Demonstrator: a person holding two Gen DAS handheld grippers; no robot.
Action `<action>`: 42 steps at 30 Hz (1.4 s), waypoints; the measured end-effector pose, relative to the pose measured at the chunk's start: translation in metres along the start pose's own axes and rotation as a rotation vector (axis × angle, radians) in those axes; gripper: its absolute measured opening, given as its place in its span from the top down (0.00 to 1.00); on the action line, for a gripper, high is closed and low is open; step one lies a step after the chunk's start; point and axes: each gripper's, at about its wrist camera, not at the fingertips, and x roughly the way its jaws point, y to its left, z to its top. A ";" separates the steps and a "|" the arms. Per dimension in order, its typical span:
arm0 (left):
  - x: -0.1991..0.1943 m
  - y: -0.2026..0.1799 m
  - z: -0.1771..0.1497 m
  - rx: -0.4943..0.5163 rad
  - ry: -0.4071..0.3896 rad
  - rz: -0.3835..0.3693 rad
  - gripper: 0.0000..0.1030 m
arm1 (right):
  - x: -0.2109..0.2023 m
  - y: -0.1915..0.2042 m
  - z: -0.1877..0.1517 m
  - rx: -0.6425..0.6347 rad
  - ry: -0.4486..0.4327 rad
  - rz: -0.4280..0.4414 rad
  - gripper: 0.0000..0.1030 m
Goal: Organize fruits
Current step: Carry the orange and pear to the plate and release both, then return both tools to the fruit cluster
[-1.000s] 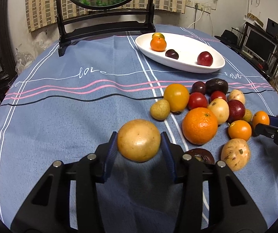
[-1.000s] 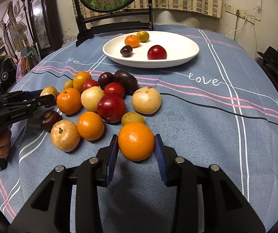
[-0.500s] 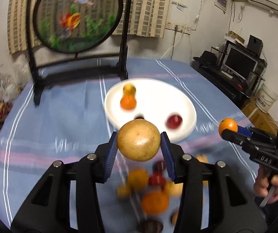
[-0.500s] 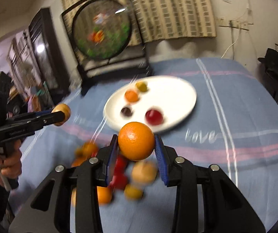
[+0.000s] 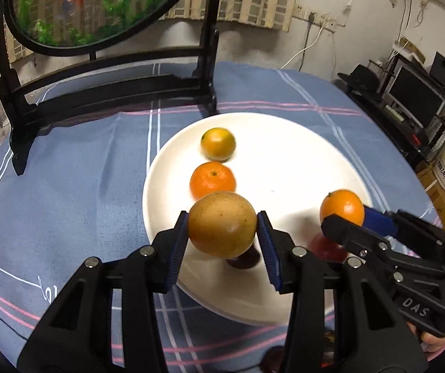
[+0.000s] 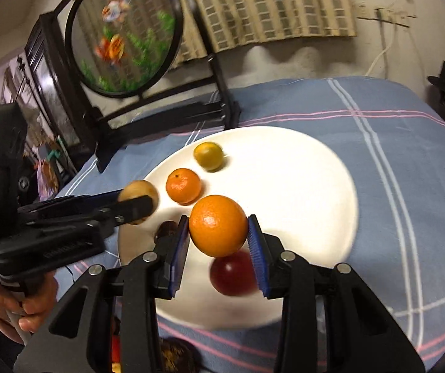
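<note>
My left gripper is shut on a round yellow-brown fruit, held in the air over the near rim of the white plate. My right gripper is shut on an orange, also above the plate. Each gripper shows in the other's view: the right one with its orange at the right, the left one with its fruit at the left. On the plate lie a small orange, a yellow-green citrus, a dark small fruit and a red fruit, both partly hidden.
A round goldfish screen on a black stand rises just behind the plate. The blue striped tablecloth covers the table. Dark fruits show at the near edge below the right gripper. A hand grips the left tool. Electronics shelves stand at the right.
Both grippers have moved forward from the fruit pile to above the plate, each still carrying its fruit. The pile has dropped out of sight below; the plate now fills the middle.
</note>
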 end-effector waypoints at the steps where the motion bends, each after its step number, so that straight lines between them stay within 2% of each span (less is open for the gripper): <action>1: 0.003 0.001 0.000 0.000 0.004 0.000 0.56 | 0.003 0.002 0.000 -0.012 0.001 -0.004 0.63; 5: 0.011 0.004 -0.002 -0.005 0.012 0.020 0.54 | 0.017 0.011 0.005 -0.060 0.027 -0.022 0.63; 6: 0.010 0.005 -0.003 -0.007 0.011 0.030 0.50 | 0.020 0.014 0.005 -0.071 0.043 -0.019 0.63; 9: -0.010 0.009 -0.006 0.008 -0.045 0.071 0.21 | 0.019 0.016 0.006 -0.075 0.066 -0.024 0.49; 10: -0.018 0.010 -0.007 0.014 -0.065 0.075 0.18 | 0.011 0.016 0.006 -0.071 0.057 -0.029 0.37; 13: -0.053 0.015 -0.014 0.004 -0.122 0.080 0.14 | -0.018 0.018 0.004 -0.072 0.000 -0.010 0.36; 16: -0.091 0.016 -0.034 -0.009 -0.164 0.074 0.05 | -0.052 0.022 -0.007 -0.063 -0.051 -0.020 0.35; 19: -0.122 0.016 -0.067 -0.025 -0.192 0.063 0.03 | -0.078 0.025 -0.026 -0.042 -0.048 0.001 0.25; 23: -0.150 0.014 -0.119 -0.056 -0.200 0.040 0.02 | -0.096 0.024 -0.060 0.001 0.024 0.065 0.25; 24: -0.157 0.014 -0.136 -0.069 -0.195 0.029 0.02 | -0.103 0.024 -0.068 0.005 0.014 0.091 0.25; 27: -0.164 0.011 -0.167 -0.081 -0.180 0.022 0.02 | -0.116 0.027 -0.088 -0.002 -0.021 0.077 0.25; 30: -0.168 0.007 -0.192 -0.095 -0.173 0.019 0.02 | -0.117 0.029 -0.108 0.005 0.046 0.071 0.25; 34: -0.164 -0.005 -0.211 -0.024 -0.133 0.020 0.02 | -0.120 0.037 -0.127 0.024 0.121 0.148 0.25; 36: -0.163 -0.008 -0.209 -0.003 -0.137 0.039 0.02 | -0.121 0.044 -0.134 -0.007 0.141 0.135 0.25; 42: -0.162 -0.001 -0.209 -0.037 -0.133 0.066 0.02 | -0.122 0.068 -0.145 -0.135 0.152 0.070 0.25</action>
